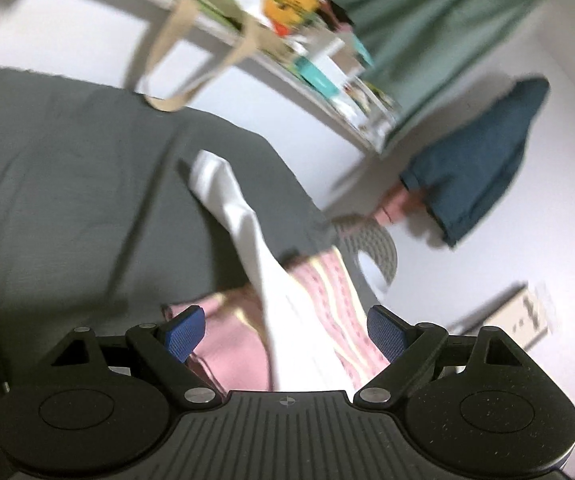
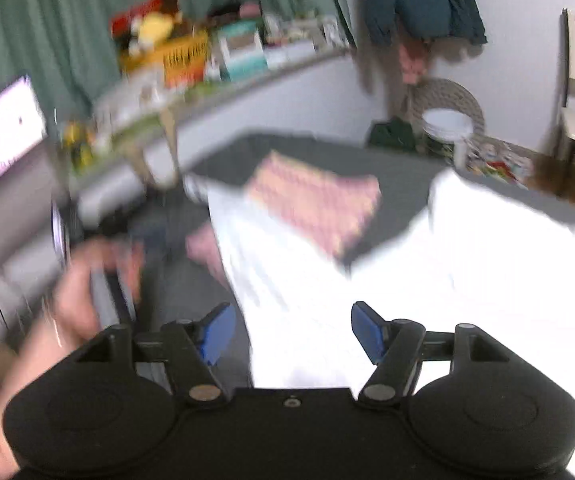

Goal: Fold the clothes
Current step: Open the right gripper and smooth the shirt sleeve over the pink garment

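Left gripper is hanging over the dark grey bedspread, jaws spread wide, blue pads gripping nothing. White garment is running between the pads from 6 o'clock up toward 11 o'clock, lying across a folded pink striped cloth; whether the pads are touching fabric I cannot tell. Bedspread edge is falling off toward 2 o'clock, with bare grey bed open toward 9 and 10 o'clock. Beige bag strap is dangling at 11 o'clock off a cluttered shelf.

Right gripper is also standing wide open and empty, white garment spreading under and ahead of it from 6 toward 3 o'clock. Pink striped cloth is lying at 12 o'clock, on the grey bedspread, its near left edge resting on the white fabric. Person's hand, blurred, is wrapping a grey handle at 9 o'clock, wrist trailing toward 7 o'clock. Far bed edge is sitting at 12 o'clock, near a woven basket against the wall at 1 o'clock. Both views are motion-blurred.
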Tool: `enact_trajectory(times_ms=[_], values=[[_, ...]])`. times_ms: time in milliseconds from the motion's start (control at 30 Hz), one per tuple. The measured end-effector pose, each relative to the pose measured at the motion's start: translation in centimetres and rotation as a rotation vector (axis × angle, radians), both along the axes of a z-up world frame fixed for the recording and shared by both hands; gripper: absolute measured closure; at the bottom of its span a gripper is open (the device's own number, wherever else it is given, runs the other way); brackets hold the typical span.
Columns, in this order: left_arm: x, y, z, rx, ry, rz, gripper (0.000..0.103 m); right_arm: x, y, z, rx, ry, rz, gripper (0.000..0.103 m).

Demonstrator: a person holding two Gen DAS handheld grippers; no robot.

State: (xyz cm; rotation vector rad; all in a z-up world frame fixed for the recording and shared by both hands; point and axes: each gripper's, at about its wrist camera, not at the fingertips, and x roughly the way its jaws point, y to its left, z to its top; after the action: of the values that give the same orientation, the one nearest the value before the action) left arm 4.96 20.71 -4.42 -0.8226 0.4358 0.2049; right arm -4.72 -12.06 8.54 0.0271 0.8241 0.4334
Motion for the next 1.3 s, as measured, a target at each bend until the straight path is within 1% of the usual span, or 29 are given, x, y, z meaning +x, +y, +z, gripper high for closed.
enact_trajectory(times_ms=[33, 67, 133, 167, 233, 267, 333, 367, 400, 467, 533, 633, 700, 767, 800, 833, 867, 933, 1000, 1067, 1100, 1133, 1167, 1200, 1233, 1267, 1300], values=[[-0.1, -0.5, 0.3, 0.022, 0.004, -0.017, 0.015, -1.8, 1.1, -1.6, -0.044, 0.008, -0.001, 0.042], [-0.1, -0.9, 0.7, 0.044, 0.009, -0.037, 0.015, -3.3, 2.5, -3.0, -0.09, -0.003, 0.006, 0.047], [-0.4, -1.7, 1.1, 0.083, 0.022, -0.081, 0.015, -5.7, 5.5, -5.7, -0.202, -0.04, 0.038, 0.047], [-0.5, -2.0, 1.3, 0.104, 0.027, -0.1, 0.015, -6.5, 7.1, -7.0, -0.273, -0.048, 0.065, 0.049], [-0.7, -2.6, 1.6, 0.149, 0.044, -0.129, 0.015, -7.6, 10.0, -9.3, -0.395, -0.064, 0.152, 0.05], [-0.7, -2.9, 1.6, 0.168, 0.049, -0.149, 0.015, -8.2, 11.0, -10.3, -0.465, -0.082, 0.186, 0.05], [-0.6, -3.7, 1.5, 0.202, 0.054, -0.19, 0.015, -9.4, 12.3, -12.7, -0.677, -0.144, 0.245, 0.051], [-0.5, -4.2, 1.4, 0.219, 0.065, -0.21, 0.015, -9.9, 12.8, -13.8, -0.774, -0.173, 0.272, 0.055], [-0.3, -4.6, 1.3, 0.235, 0.074, -0.229, 0.015, -10.1, 13.2, -14.7, -0.831, -0.188, 0.29, 0.057], [0.0, -5.3, 1.1, 0.243, 0.084, -0.254, 0.015, -10.0, 13.9, -16.0, -0.894, -0.204, 0.307, 0.068], [0.4, -5.9, 0.8, 0.231, 0.093, -0.276, 0.015, -9.8, 14.4, -17.1, -0.939, -0.227, 0.297, 0.068], [0.8, -6.5, 0.6, 0.227, 0.101, -0.299, 0.015, -9.8, 15.4, -18.8, -1.033, -0.294, 0.294, 0.068], [0.9, -6.7, 0.4, 0.227, 0.106, -0.31, 0.015, -8.9, 15.7, -19.0, -1.017, -0.314, 0.255, 0.069], [1.0, -6.8, 0.2, 0.215, 0.114, -0.315, 0.015, -7.8, 15.6, -19.1, -0.993, -0.333, 0.212, 0.074], [1.0, -6.7, 0.1, 0.208, 0.116, -0.315, 0.015, -7.3, 15.5, -19.2, -0.987, -0.342, 0.197, 0.075], [1.0, -6.7, 0.1, 0.203, 0.118, -0.316, 0.015, -6.8, 15.3, -19.1, -0.974, -0.344, 0.184, 0.088], [1.0, -6.7, 0.1, 0.2, 0.119, -0.318, 0.015, -6.4, 15.1, -18.8, -0.941, -0.337, 0.169, 0.096], [0.9, -6.5, 0.2, 0.198, 0.119, -0.322, 0.015, -6.1, 14.4, -17.4, -0.818, -0.31, 0.148, 0.096], [0.8, -6.3, 0.3, 0.196, 0.121, -0.331, 0.015, -6.4, 13.8, -16.0, -0.717, -0.268, 0.173, 0.096], [0.8, -6.0, 0.4, 0.198, 0.123, -0.339, 0.015, -6.7, 13.3, -15.3, -0.671, -0.231, 0.207, 0.097], [0.8, -5.9, 0.5, 0.2, 0.124, -0.342, 0.015, -6.6, 13.1, -15.2, -0.67, -0.207, 0.215, 0.097], [0.8, -5.8, 0.5, 0.199, 0.126, -0.34, 0.015, -6.5, 12.9, -15.4, -0.689, -0.182, 0.221, 0.097], [0.9, -5.7, 0.5, 0.198, 0.129, -0.338, 0.015, -6.5, 12.9, -15.8, -0.723, -0.179, 0.219, 0.096], [1.0, -5.6, 0.3, 0.193, 0.134, -0.337, 0.015, -6.5, 13.1, -16.2, -0.771, -0.2, 0.208, 0.096], [1.2, -5.6, 0.2, 0.188, 0.139, -0.336, 0.015, -6.5, 13.4, -16.4, -0.812, -0.222, 0.206, 0.088], [1.3, -5.5, 0.0, 0.182, 0.148, -0.335, 0.015, -6.5, 13.7, -16.4, -0.823, -0.234, 0.215, 0.076], [1.5, -5.5, -0.2, 0.177, 0.157, -0.336, 0.015, -6.5, 14.1, -16.0, -0.809, -0.25, 0.216, 0.069]])
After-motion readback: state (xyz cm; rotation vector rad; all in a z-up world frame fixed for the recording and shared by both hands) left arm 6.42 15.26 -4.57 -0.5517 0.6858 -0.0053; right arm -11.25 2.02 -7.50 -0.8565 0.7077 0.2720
